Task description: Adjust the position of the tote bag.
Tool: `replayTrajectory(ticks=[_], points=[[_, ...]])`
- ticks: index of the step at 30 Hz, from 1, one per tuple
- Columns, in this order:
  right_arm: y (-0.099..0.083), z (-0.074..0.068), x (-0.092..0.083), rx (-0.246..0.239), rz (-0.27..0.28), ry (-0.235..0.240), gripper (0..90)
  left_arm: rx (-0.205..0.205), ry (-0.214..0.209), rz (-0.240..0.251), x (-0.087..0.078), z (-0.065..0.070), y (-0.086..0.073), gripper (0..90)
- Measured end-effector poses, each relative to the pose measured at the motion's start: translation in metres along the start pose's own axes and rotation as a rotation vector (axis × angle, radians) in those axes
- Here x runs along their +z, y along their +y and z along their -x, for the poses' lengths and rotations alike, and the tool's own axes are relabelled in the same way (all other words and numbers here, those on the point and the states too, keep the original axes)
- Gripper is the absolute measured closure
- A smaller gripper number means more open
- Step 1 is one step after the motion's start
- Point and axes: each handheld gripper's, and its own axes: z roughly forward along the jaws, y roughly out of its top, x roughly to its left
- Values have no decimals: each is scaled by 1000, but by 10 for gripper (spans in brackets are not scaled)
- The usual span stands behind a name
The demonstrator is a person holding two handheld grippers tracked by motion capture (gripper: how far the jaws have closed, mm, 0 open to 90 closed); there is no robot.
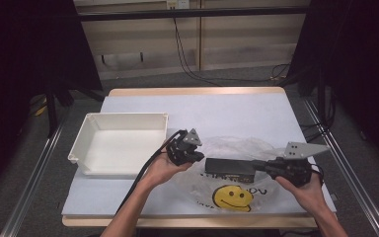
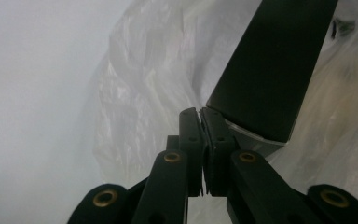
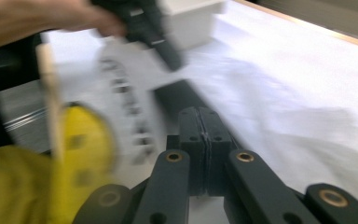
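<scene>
High view: left claw pressed together, pinching plastic bag | right claw pressed together on the bag's film too | black box inside bag, mid-bench | white tub nothing inside

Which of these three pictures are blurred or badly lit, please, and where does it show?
High view: sharp, evenly lit table, dark surroundings. Left gripper view: the plastic bag and black box are soft, with the left side washed out pale. Right gripper view: motion smear across the bag's yellow print and the white tray.
</scene>
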Motion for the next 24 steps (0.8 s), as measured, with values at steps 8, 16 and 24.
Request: replayTrajectory(ticks=[8, 16, 24], points=[[-20, 42, 33, 68, -126, -72, 900, -12, -15, -19, 10, 0, -13, 871], [-29, 56, 35, 63, -212, -167, 900, 10, -7, -66, 19, 8, -17, 861], [-54, 67, 20, 77, -269, -217, 900, 13, 3, -78, 22, 9, -28, 854]])
